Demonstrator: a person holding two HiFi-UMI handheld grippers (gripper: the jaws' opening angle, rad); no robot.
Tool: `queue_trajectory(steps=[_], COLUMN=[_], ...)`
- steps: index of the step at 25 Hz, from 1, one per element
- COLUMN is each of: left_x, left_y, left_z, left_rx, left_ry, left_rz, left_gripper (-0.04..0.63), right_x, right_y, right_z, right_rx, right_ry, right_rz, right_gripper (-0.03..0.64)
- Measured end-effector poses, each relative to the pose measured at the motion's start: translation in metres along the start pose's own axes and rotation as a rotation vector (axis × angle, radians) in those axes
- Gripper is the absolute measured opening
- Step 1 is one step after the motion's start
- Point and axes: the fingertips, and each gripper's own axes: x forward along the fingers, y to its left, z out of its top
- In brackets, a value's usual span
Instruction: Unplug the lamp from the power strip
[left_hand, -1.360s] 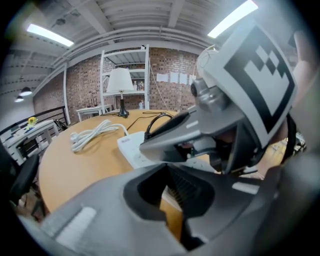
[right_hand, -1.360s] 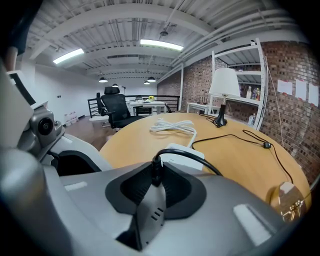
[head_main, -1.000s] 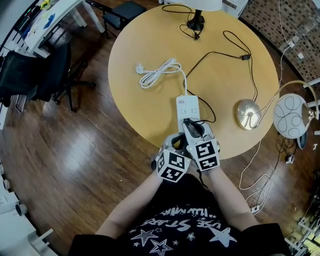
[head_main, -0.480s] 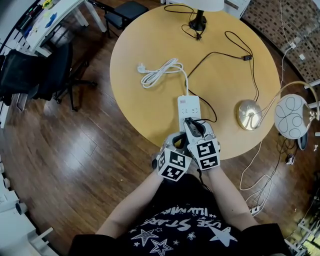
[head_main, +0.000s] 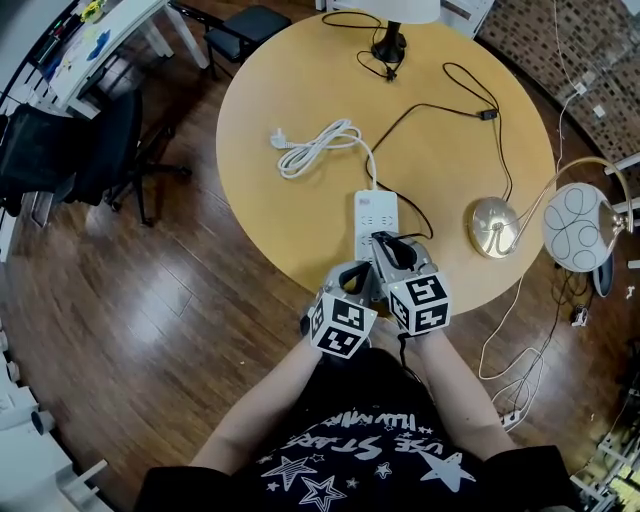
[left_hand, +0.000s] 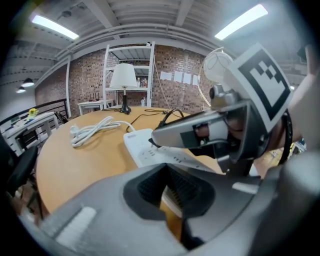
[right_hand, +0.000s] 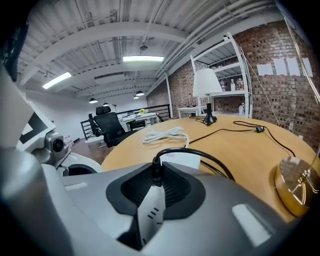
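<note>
The white power strip (head_main: 374, 210) lies on the round wooden table (head_main: 290, 230), near its front edge. The lamp (head_main: 388, 42) stands at the far side. Its black cable (head_main: 440, 105) runs back to the plug (right_hand: 154, 176) at the strip's near end. My right gripper (head_main: 384, 241) has that plug between its jaws, which are closing on it. Whether the pins are still in the socket is hidden. My left gripper (head_main: 362, 276) sits just left of it. Its jaws are nearly together at the strip's near end (left_hand: 142, 150), with nothing clearly between the pads.
The strip's own white cord (head_main: 315, 145) lies coiled and unplugged at mid-table. A round brass base (head_main: 494, 228) stands at the right edge, with a white round shade (head_main: 575, 228) beyond the table. An inline switch (head_main: 486, 115) lies on the lamp cable. A dark chair (head_main: 100, 150) stands left.
My right gripper has shifted slightly to the right with the plug between its jaws. The left gripper and the power strip have hardly moved.
</note>
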Motion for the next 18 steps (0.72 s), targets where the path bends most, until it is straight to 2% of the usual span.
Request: queue_trajectory(steps=[5, 7, 11, 15, 18], left_x=[-0.001, -0.005, -0.023, -0.057, -0.081], left_y=[0.006, 0.014, 0.034, 0.046, 0.045], left_z=[-0.002, 0.001, 0.023, 0.060, 0.089], left_rx=[-0.063, -0.065, -0.059, -0.053, -0.035], left_ry=[-0.043, -0.053, -0.125, -0.242, -0.348], left_rz=[-0.016, 0.019, 0.087, 0.140, 0.169], left_gripper=[0.003, 0.003, 0.003, 0.003, 0.003], right_x=[-0.020, -0.032, -0.056, -0.084, -0.103], right_y=[-0.004, -0.007, -0.010, -0.005, -0.002], right_z=[0.021, 0.033, 0.057, 0.085, 0.101], right_rx=[0.018, 0.020, 0.034, 0.040, 0.083], right_ry=[-0.063, -0.099, -0.174, -0.257, -0.324], right_rz=[-0.002, -0.003, -0.001, 0.018, 0.052], right_gripper=[0.058, 0.060, 0.060, 0.060, 0.060])
